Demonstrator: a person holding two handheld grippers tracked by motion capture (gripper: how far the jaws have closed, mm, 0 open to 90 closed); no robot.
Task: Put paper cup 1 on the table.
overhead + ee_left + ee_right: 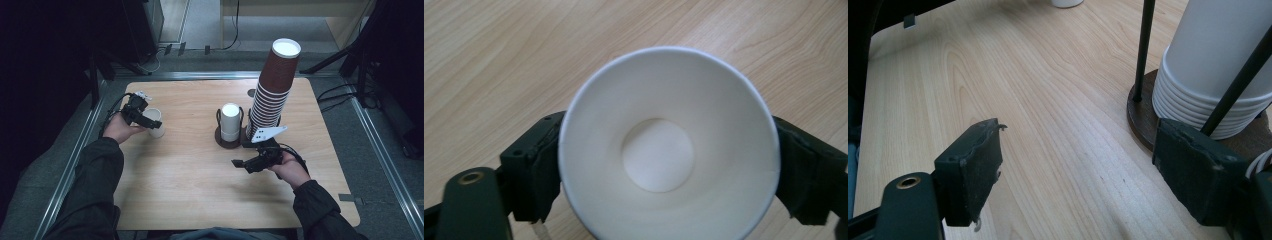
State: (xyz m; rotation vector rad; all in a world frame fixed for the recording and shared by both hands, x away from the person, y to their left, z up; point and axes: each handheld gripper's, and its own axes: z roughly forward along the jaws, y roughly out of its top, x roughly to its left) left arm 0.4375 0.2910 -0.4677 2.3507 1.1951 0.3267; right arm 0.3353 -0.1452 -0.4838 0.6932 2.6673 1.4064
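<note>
A single white paper cup [156, 122] stands mouth up on the left of the wooden table [190, 185]. My left gripper [151, 121] straddles it. In the left gripper view the round, undented cup [664, 150] sits between the two black jaws of the left gripper [671, 172], which flank its wall without squeezing it. My right gripper [241, 154] hovers open near mid-table, nothing between its jaws. In the right gripper view the right gripper [1078, 145] is just left of a stack of white cups [1218, 65] in a dark wire holder [1143, 120].
The holder with the upside-down white cup stack [230, 120] stands mid-table. A tall leaning stack of brown cups [275, 85] rises right beside it, behind my right hand. Bare wood lies between the two hands and along the near edge.
</note>
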